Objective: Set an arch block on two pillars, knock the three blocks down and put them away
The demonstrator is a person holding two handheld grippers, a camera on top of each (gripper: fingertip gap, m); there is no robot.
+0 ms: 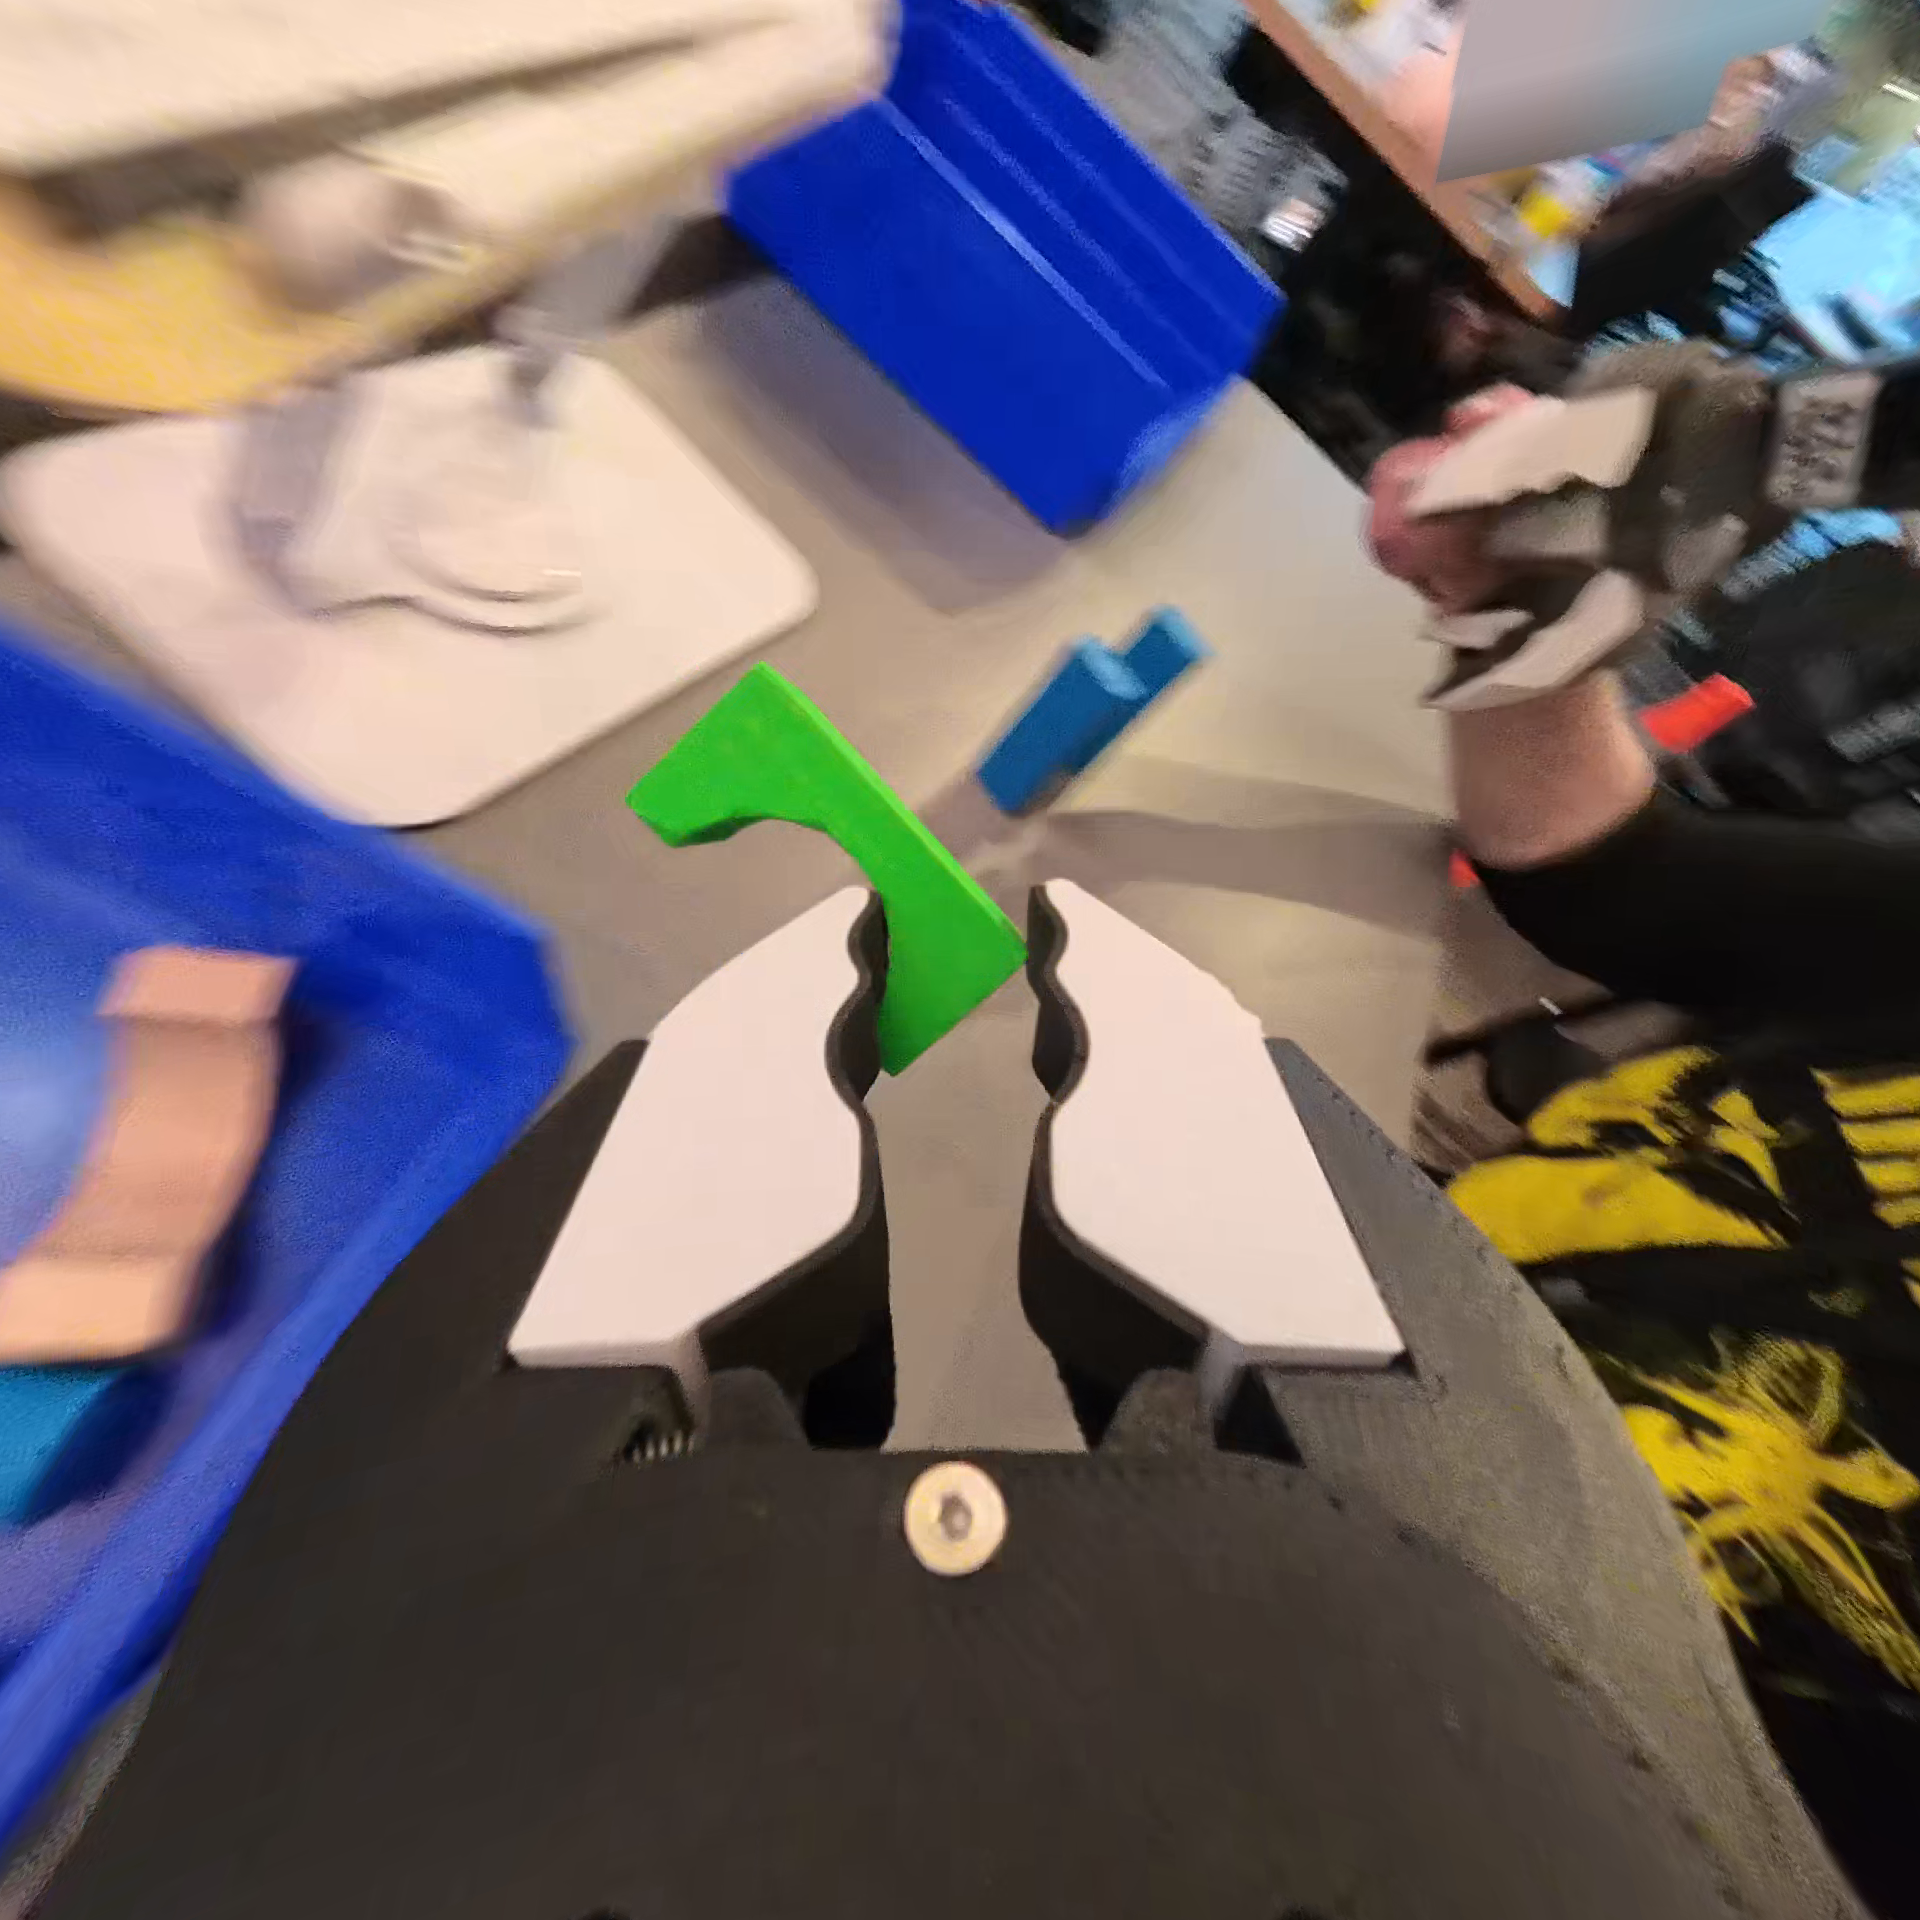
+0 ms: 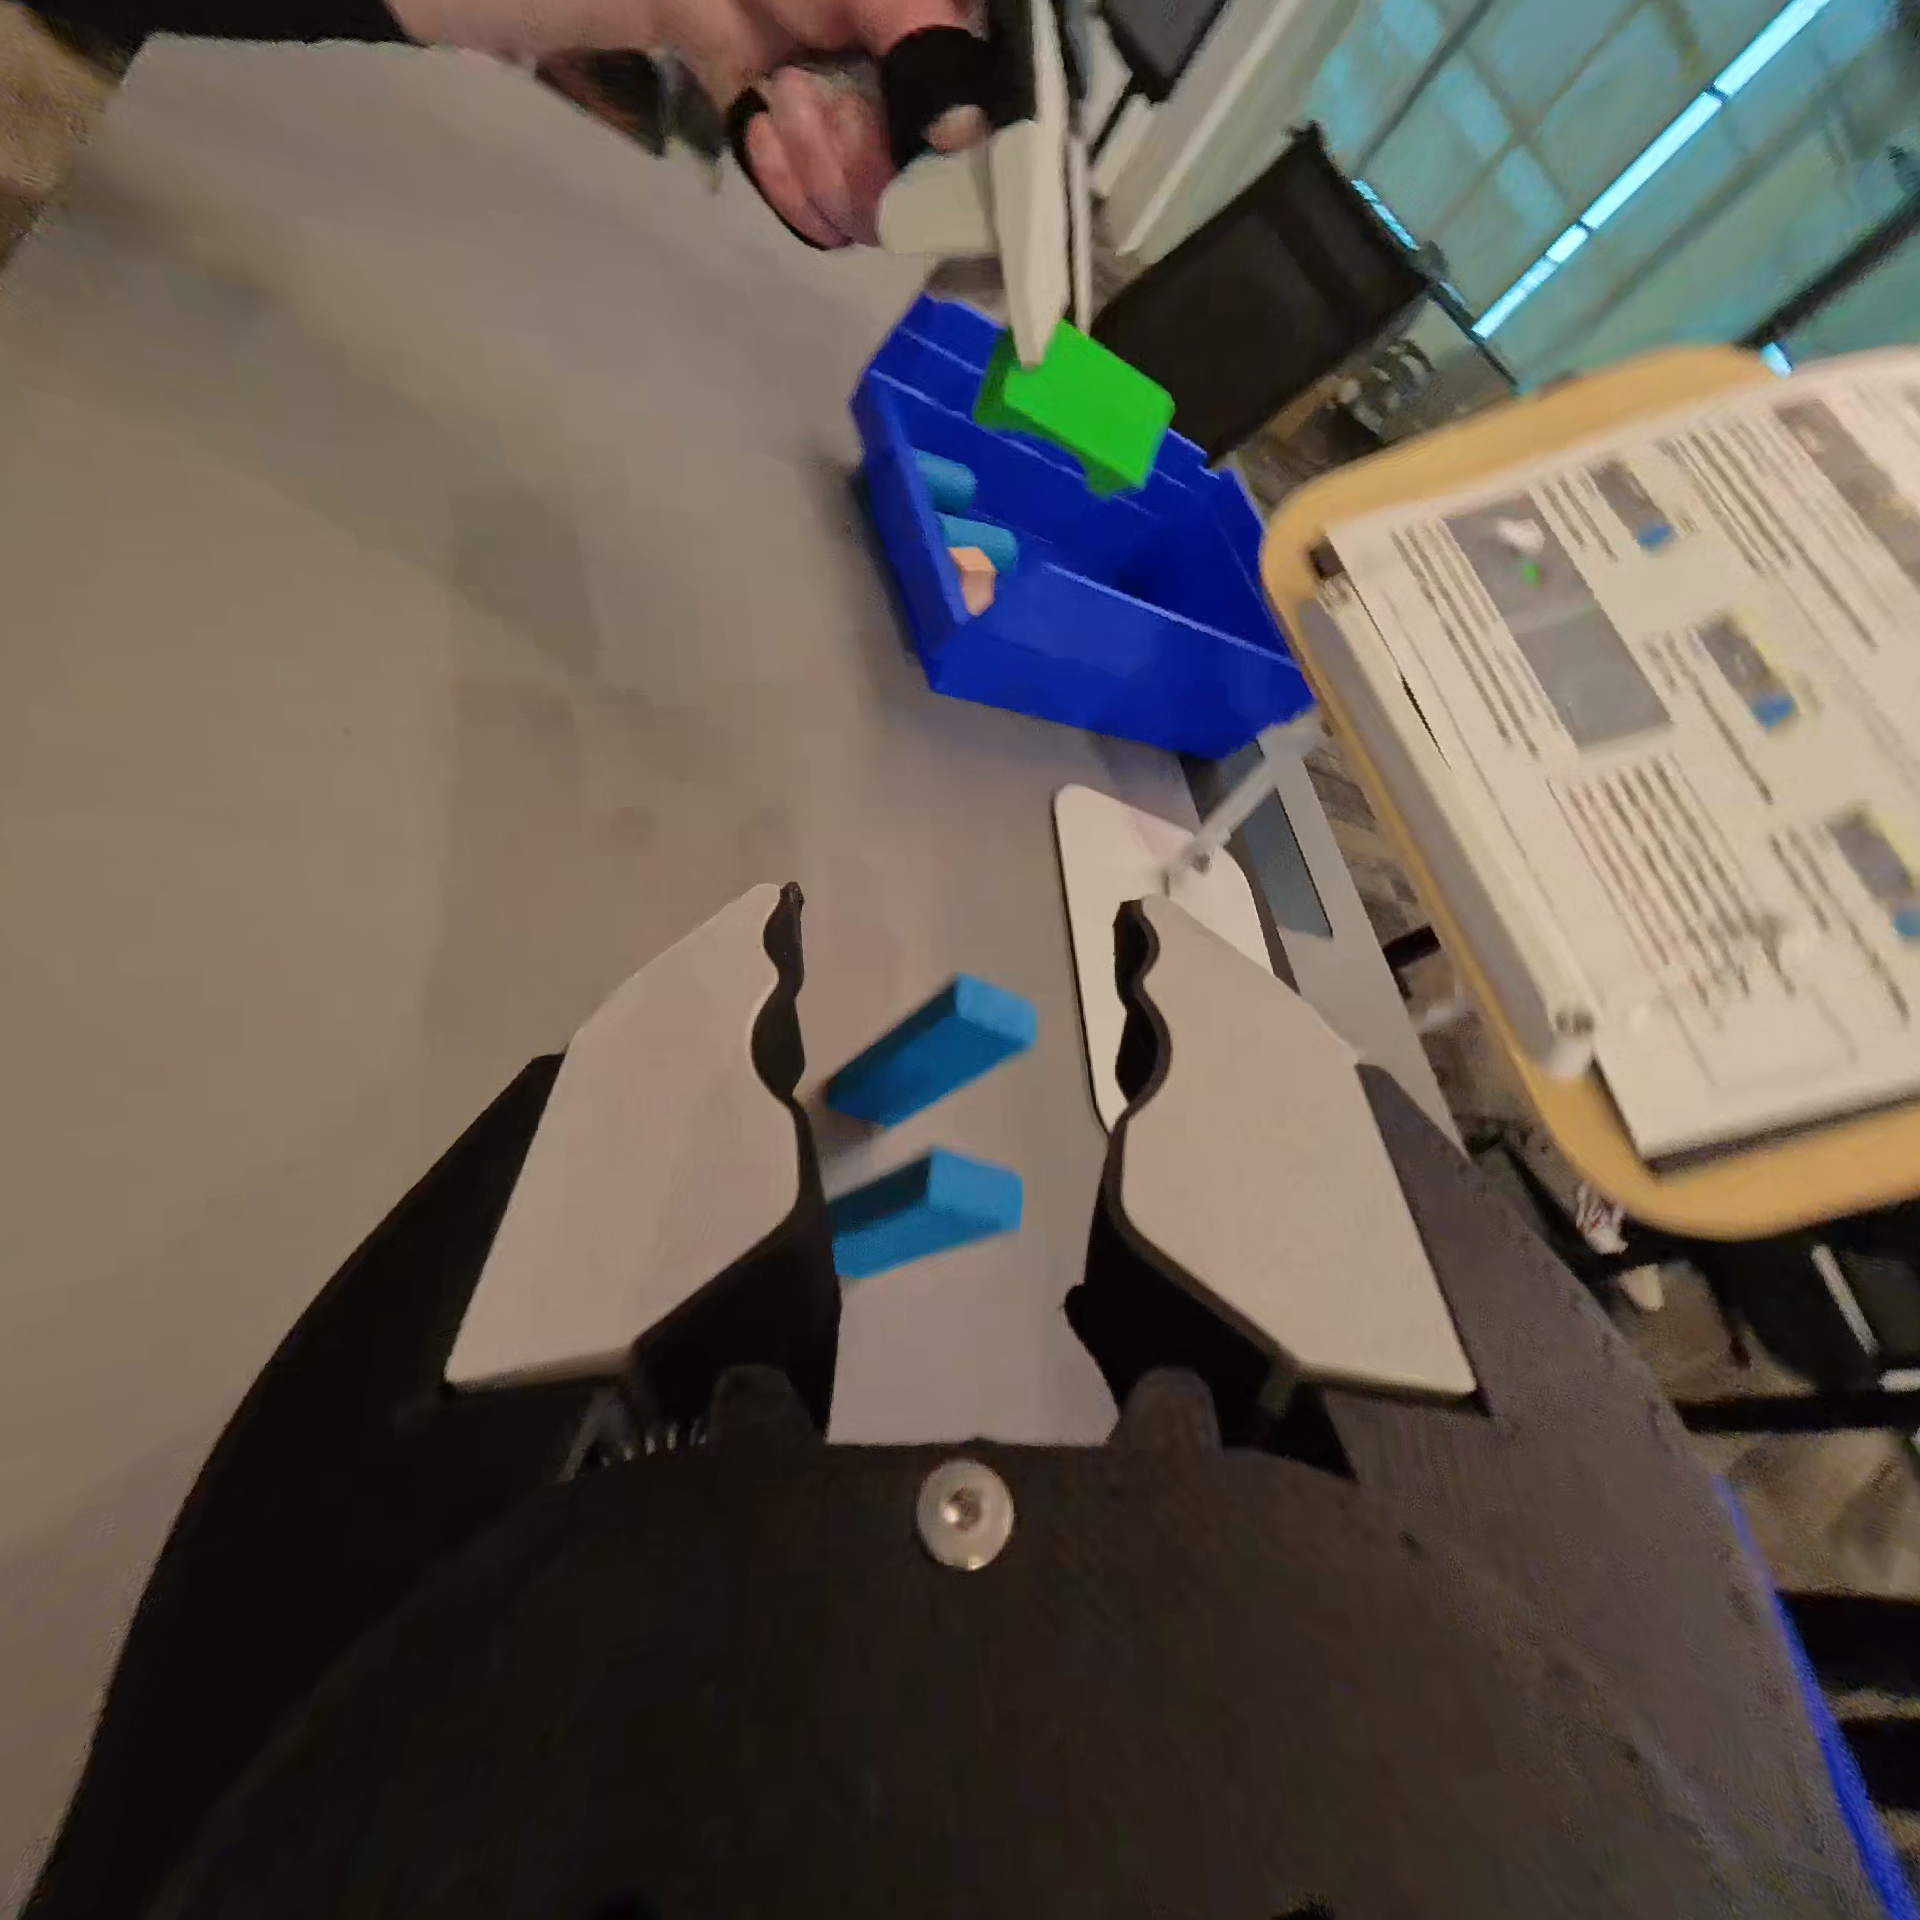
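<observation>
My left gripper (image 1: 956, 894) is shut on one end of the green arch block (image 1: 821, 800) and holds it in the air, tilted. Beyond it two blue pillars (image 1: 1081, 717) stand side by side on the grey table. In the right wrist view my right gripper (image 2: 956, 914) is open and empty, just above the two pillars (image 2: 935, 1049) (image 2: 925, 1210). Farther off there, the left gripper (image 2: 1029, 348) holds the green arch (image 2: 1075, 416) over the blue bin (image 2: 1091, 644). The right gripper (image 1: 1434, 592) also shows at the right of the left wrist view.
The blue bin (image 1: 260, 883) holds a tan arch block (image 1: 156, 1143) and blue blocks (image 2: 945, 483). A second blue bin (image 1: 987, 291) stands farther back. A document stand with printed sheets (image 2: 1662, 727) rests on a white base plate (image 1: 416, 582). A person's sleeve (image 1: 1714, 914) is on the right. One gripper's finger ends stand about 25 centimeters off the other's.
</observation>
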